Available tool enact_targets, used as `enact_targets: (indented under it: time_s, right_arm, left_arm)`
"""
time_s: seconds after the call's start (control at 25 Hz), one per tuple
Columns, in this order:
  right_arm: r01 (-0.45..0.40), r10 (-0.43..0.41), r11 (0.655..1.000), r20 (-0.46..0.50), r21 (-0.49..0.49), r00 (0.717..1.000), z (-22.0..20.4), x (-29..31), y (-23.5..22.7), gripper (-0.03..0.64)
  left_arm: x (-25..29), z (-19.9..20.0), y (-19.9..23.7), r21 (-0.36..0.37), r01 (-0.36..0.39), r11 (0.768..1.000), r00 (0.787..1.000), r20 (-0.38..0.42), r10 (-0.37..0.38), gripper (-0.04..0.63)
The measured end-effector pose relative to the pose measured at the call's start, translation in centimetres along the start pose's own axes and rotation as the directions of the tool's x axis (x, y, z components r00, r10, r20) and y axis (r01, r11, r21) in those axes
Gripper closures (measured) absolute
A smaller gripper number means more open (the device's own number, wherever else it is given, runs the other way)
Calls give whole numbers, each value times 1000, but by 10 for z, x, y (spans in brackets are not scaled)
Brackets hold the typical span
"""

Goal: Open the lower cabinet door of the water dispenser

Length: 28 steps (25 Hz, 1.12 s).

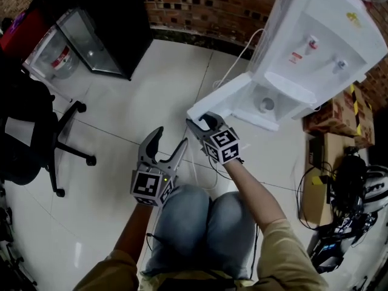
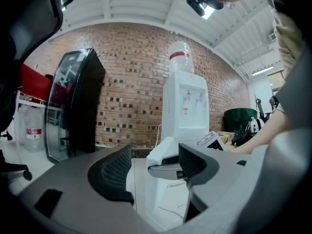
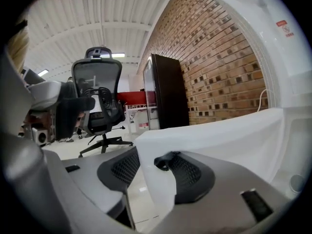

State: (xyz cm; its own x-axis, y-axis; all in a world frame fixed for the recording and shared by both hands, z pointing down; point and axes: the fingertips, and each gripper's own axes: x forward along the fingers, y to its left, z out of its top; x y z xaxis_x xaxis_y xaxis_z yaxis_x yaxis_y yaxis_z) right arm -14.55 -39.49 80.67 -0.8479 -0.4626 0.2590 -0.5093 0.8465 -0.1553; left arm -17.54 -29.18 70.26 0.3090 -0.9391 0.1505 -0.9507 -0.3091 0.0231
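Note:
The white water dispenser (image 1: 315, 47) stands against the brick wall. Its lower cabinet door (image 1: 221, 99) is swung out over the tiled floor. My right gripper (image 1: 203, 123) is shut on the door's free edge. In the right gripper view the door panel (image 3: 219, 135) passes between the two pads of that gripper (image 3: 153, 167). My left gripper (image 1: 167, 147) hangs open to the left of the door, holding nothing. In the left gripper view the dispenser (image 2: 185, 106) and its door (image 2: 158, 189) show beyond that gripper's (image 2: 155, 167) spread jaws.
A black glass-fronted cabinet (image 1: 103, 23) stands at the back left, with a water bottle (image 1: 60, 56) beside it. An office chair (image 1: 36, 138) is at the left. Cardboard boxes (image 1: 339, 111) and cables lie right of the dispenser. A white cord (image 1: 233, 65) trails behind the door.

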Motion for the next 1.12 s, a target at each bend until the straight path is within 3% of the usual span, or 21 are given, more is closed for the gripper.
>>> enact_targets:
  time_s: [0.24,0.68,0.96,1.12]
  right_arm:
    - [77,-80,995,49,59,996,8,28,-8,377]
    - [161,-165,985,67,59,984,21,71,-30,364]
    - [224,-225,972,0,68,974,26,90,-42,359]
    - [215,-218,966,7,143,976,25,86,-37,354]
  left_arm:
    - [-13,-1,15,0,-37,999,999,8,37,288]
    - [-44,-4,42,23,-100,995,995,0,100,288]
    - [-64,2,55,54,-123,991,992,-6,124,288]
    - [-72,10,57,52,-130,990,991,14,130,288]
